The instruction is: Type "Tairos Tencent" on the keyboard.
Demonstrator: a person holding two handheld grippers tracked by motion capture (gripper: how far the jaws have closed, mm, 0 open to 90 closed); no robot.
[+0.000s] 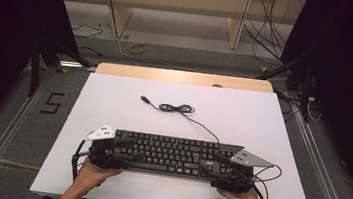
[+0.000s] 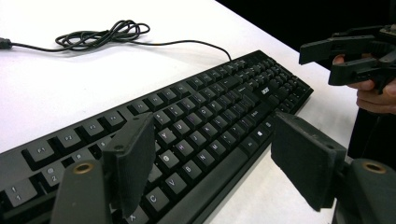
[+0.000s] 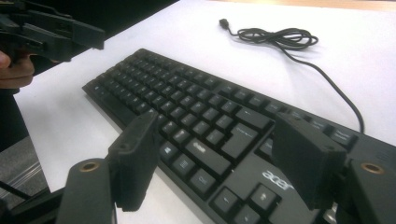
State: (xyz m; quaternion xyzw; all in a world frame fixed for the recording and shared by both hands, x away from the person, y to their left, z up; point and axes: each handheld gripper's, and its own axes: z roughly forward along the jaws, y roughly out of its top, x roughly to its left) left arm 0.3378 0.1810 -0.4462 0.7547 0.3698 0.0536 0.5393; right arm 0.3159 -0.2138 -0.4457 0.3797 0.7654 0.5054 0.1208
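Black keyboard (image 1: 173, 154) lies flat near the white table's (image 1: 114, 97) front edge, long axis left-right, cable (image 1: 178, 109) trailing rearward. Left claw (image 1: 126, 150) and right claw (image 1: 217, 164) both spread apart, over its ends.

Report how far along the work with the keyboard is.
Done: the keyboard lies flat on the white table, its cable loosely coiled behind it. In hand: the left hand-held gripper and right hand-held gripper hover open over its two ends. Left: neither grips it yet; closing on it or moving it remains.
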